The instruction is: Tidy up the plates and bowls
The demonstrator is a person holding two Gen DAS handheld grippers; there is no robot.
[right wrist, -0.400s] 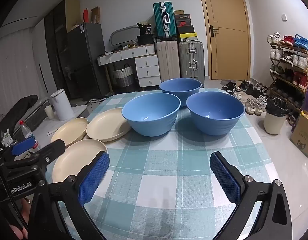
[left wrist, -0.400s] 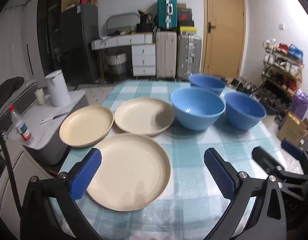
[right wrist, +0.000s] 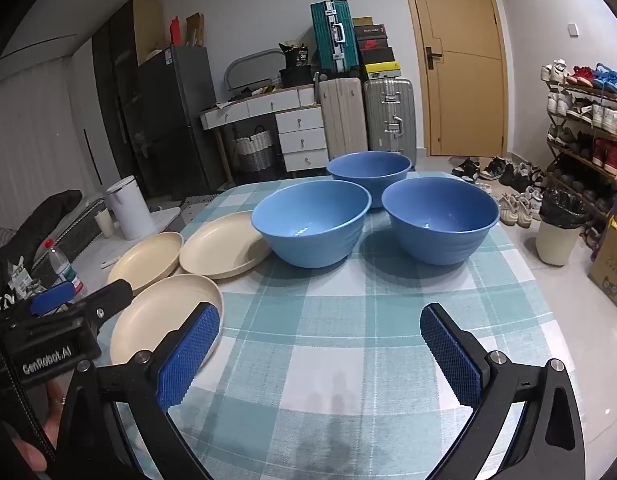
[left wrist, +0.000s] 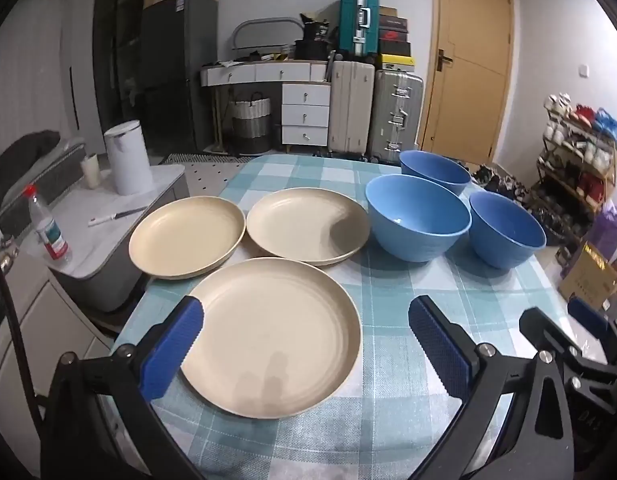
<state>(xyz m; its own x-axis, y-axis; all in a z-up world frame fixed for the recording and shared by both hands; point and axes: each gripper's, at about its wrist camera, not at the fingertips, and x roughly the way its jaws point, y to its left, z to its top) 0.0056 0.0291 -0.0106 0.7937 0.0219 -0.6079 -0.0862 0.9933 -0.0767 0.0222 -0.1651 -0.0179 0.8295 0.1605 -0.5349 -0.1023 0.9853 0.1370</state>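
Observation:
Three cream plates lie on the checked tablecloth: a near plate, a far-left plate and a far-middle plate. Three blue bowls stand to their right: a middle bowl, a right bowl and a far bowl. My left gripper hangs open above the near plate, nothing between its blue pads. My right gripper is open over bare cloth, short of the middle bowl and right bowl. The left gripper's body shows at the left of the right wrist view.
A low white cabinet left of the table carries a kettle, a bottle and a knife. Suitcases, drawers and a door stand behind. A shoe rack, a bin and a box are on the right.
The left gripper has shifted slightly to the left, so the plates and bowls sit a little further right in its view. The right gripper has barely moved.

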